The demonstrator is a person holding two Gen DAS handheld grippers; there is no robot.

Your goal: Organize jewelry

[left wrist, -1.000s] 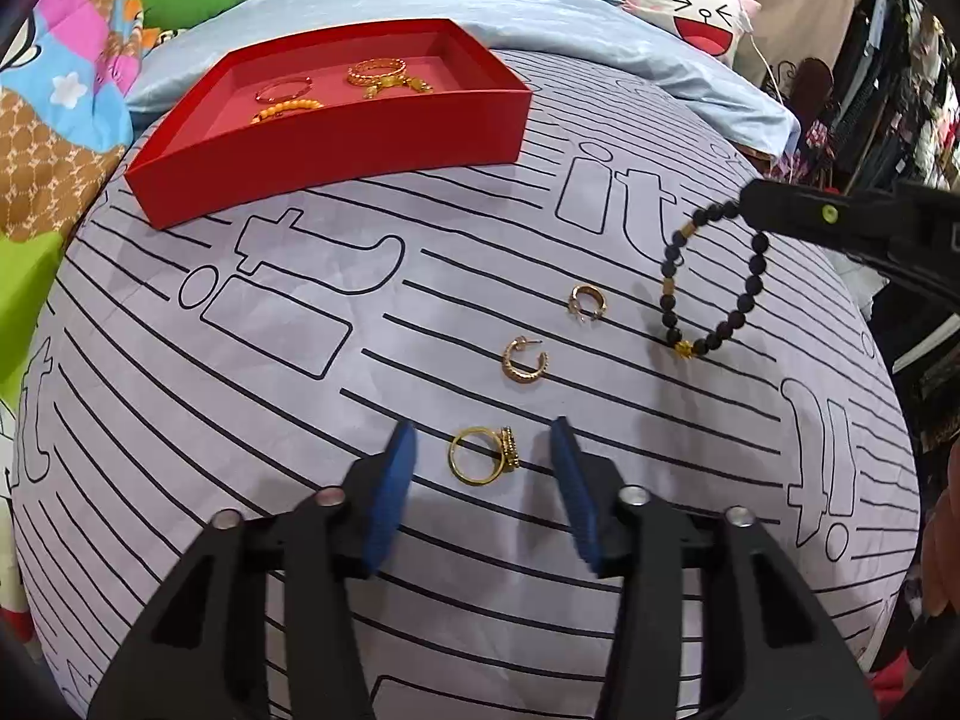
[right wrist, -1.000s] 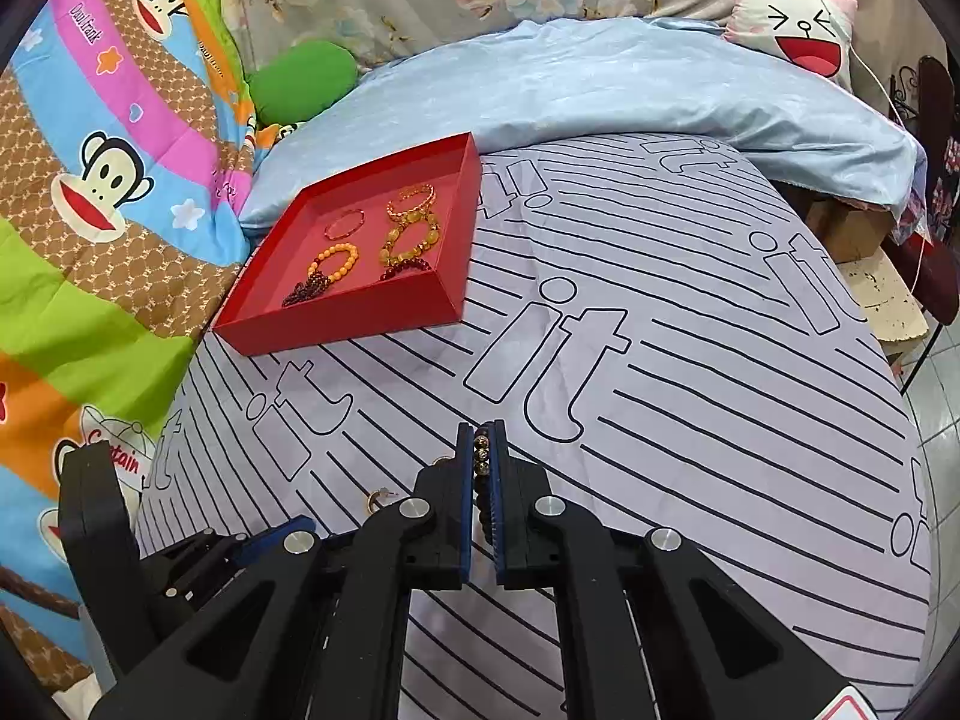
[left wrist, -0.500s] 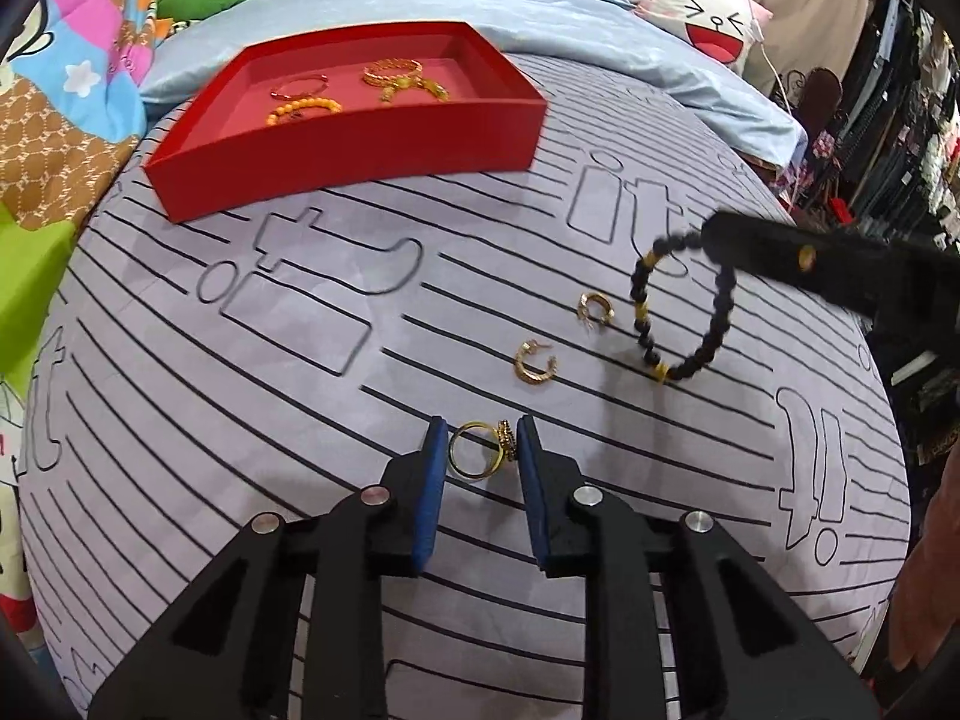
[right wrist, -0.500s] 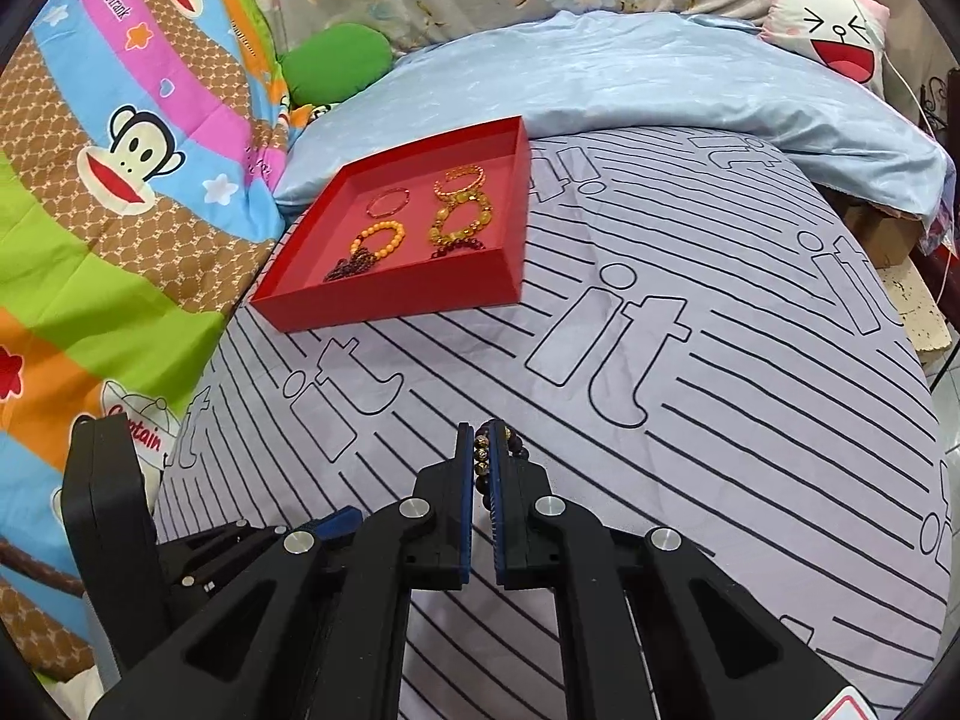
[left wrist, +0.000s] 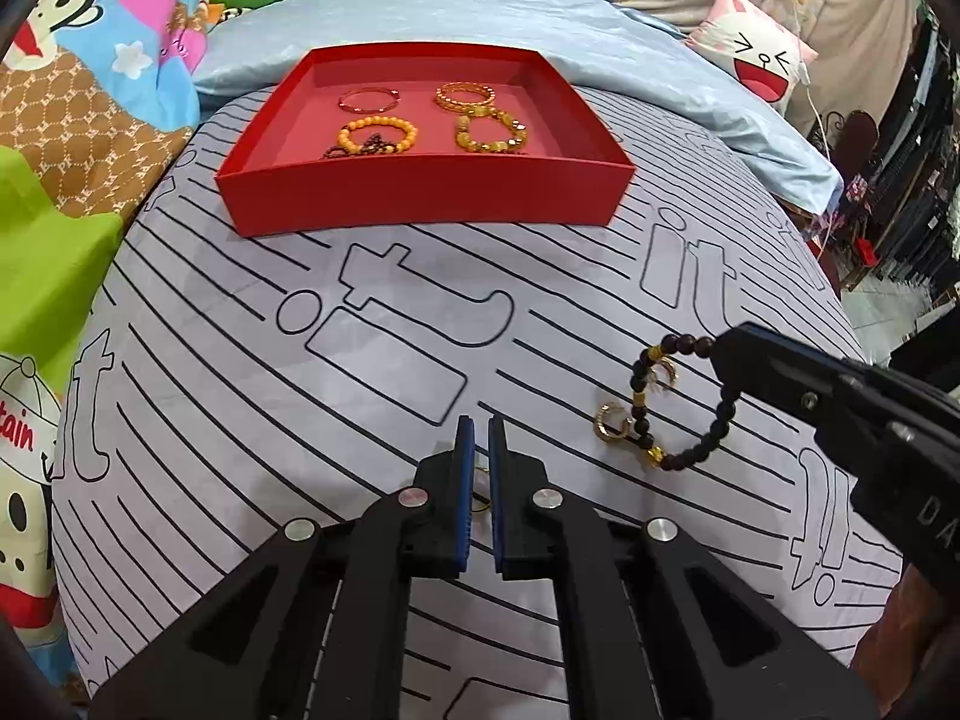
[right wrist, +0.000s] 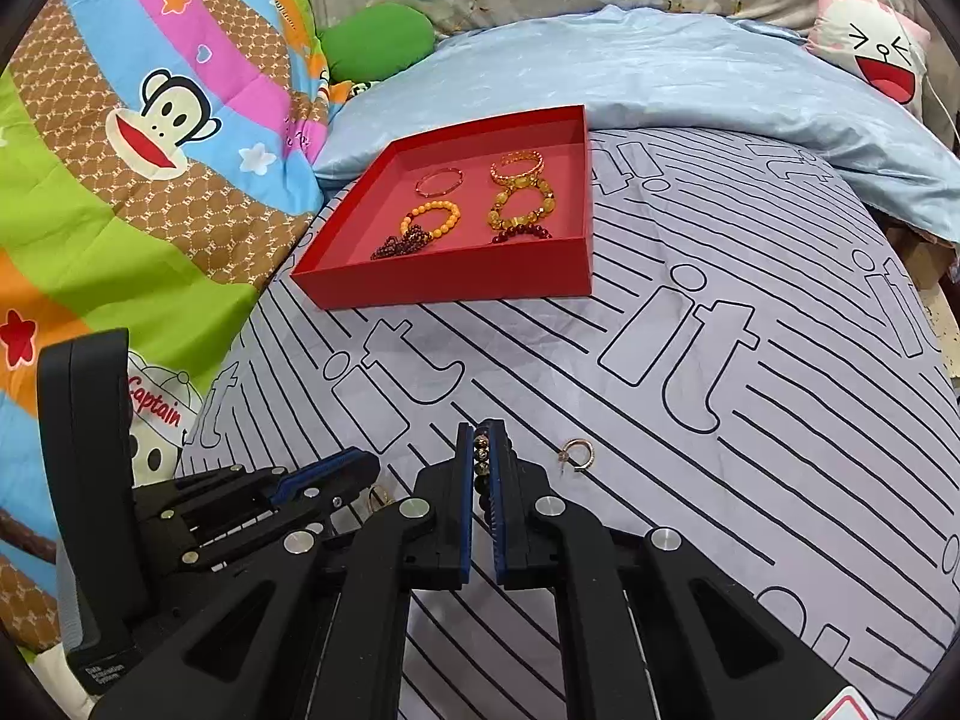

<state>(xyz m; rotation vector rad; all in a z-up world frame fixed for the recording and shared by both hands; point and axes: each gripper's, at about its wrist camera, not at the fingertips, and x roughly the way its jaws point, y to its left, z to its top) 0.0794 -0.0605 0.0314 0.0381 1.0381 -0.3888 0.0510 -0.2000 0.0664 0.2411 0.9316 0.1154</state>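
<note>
My left gripper hovers over the striped bedsheet, its jaws closing to shut on a gold ring that shows only as a glint between the blue pads. From the right wrist view the left gripper sits low on the left with the ring at its tip. My right gripper is shut on a dark bead bracelet, which hangs from the right gripper's tip. Two gold hoop earrings lie on the sheet under it. A red tray further back holds several bracelets.
A light blue quilt lies bunched behind the tray. A cartoon monkey blanket and a green pillow cover the left side. A white face cushion and hanging clothes mark the bed's right edge.
The left jaws came together around the gold ring and rose slightly. The right gripper carried the bead bracelet leftward over the two earrings. Both views drew closer to the red tray.
</note>
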